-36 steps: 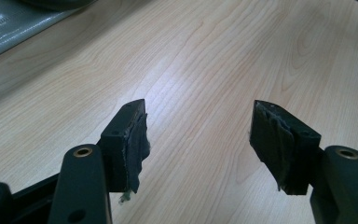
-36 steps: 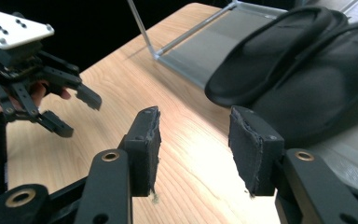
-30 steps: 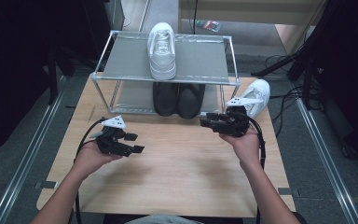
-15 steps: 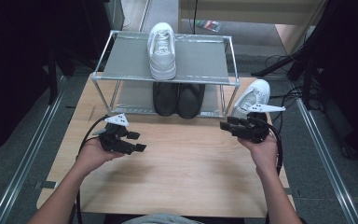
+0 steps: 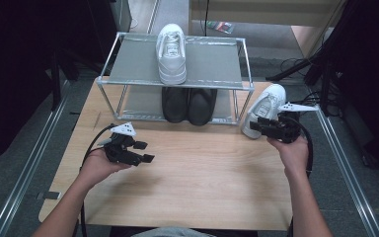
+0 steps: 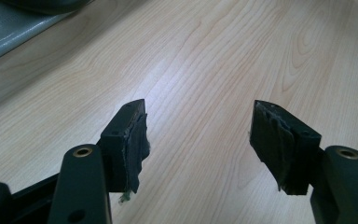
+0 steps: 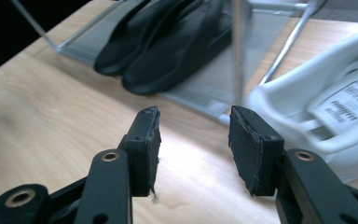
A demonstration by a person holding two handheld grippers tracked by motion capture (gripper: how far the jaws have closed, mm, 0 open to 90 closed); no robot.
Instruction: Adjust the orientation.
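At the table's 3 o'clock edge: white shoe (image 5: 265, 109) lies beside the rack (image 5: 128, 86) | right gripper (image 5: 256, 126) jaws parted, empty, just beside its heel | left gripper (image 5: 145, 151) at 8 o'clock, wide open, empty.

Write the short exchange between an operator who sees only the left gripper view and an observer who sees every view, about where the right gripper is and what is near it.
Operator: I see open jaws over bare wood. Where is the right gripper?
Observer: The right gripper is at the near end of a white shoe that lies on the table, just right of the metal rack.
Operator: Has it gripped that shoe?
Observer: No. In the right gripper view its jaws stand open with nothing between them, and the shoe lies just beyond the right-hand jaw.
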